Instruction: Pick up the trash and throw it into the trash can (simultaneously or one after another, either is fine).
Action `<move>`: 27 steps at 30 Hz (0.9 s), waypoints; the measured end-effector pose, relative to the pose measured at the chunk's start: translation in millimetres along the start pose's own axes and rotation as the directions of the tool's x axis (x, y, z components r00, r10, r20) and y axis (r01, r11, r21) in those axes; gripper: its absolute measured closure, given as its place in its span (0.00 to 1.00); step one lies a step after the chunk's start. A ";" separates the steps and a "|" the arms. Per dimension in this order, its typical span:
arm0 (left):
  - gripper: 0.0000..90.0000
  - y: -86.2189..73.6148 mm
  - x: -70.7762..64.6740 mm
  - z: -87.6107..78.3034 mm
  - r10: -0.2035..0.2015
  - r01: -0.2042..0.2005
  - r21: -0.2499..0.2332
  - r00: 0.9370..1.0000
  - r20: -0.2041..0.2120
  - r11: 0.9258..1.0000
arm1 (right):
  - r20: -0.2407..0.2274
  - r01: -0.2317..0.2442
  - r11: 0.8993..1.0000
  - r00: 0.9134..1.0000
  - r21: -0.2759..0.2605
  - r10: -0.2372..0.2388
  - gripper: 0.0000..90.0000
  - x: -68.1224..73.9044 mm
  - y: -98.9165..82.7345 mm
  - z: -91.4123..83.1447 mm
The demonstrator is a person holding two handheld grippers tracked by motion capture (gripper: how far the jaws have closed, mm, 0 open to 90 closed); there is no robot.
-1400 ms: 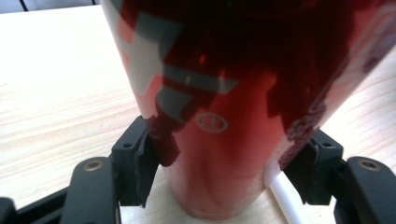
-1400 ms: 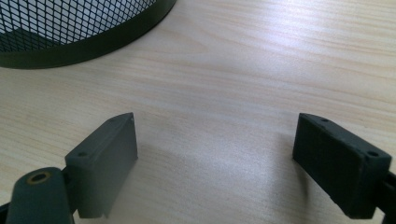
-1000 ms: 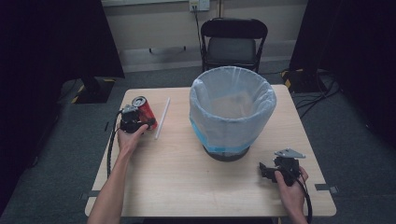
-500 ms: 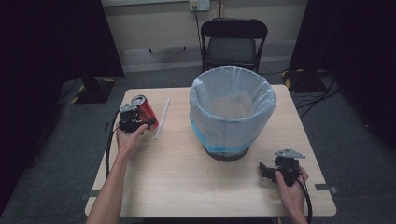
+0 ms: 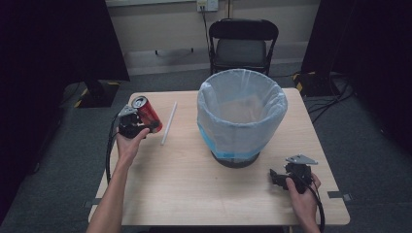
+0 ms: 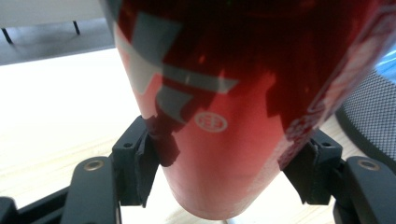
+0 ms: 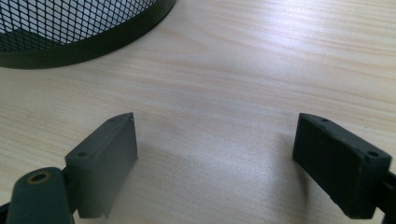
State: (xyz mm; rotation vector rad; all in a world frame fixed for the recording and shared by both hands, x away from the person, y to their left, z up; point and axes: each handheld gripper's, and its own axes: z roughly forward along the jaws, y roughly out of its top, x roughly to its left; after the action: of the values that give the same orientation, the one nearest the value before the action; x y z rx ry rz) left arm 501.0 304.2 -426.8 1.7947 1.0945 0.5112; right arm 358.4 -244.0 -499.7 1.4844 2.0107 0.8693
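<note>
We are squeezing the red can (image 5: 147,113) in our left gripper (image 5: 132,124) at the frame's left; its bottom is hidden. Our right gripper (image 7: 215,161), jaws apart, is resting at lower right by the bin (image 5: 241,116).

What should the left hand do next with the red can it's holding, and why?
Probably carry the can right, over the rim of the lined bin, before letting go. The left gripper has its fingers clamped on the can, lifted off the table, but it sits well left of the bin with a white straw between them.
</note>
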 end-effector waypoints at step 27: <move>0.38 27.6 -28.4 -38.3 0.022 -0.011 -0.126 0.996 0.086 0.992 | 0.001 0.000 1.000 1.000 0.000 0.000 0.14 0.0 0.0 0.0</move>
State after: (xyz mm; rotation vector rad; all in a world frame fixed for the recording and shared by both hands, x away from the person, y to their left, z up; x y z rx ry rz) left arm 471.2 294.9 -381.4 1.7011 0.9677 0.4959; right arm 358.4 -244.0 -499.7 1.4844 2.0103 0.8687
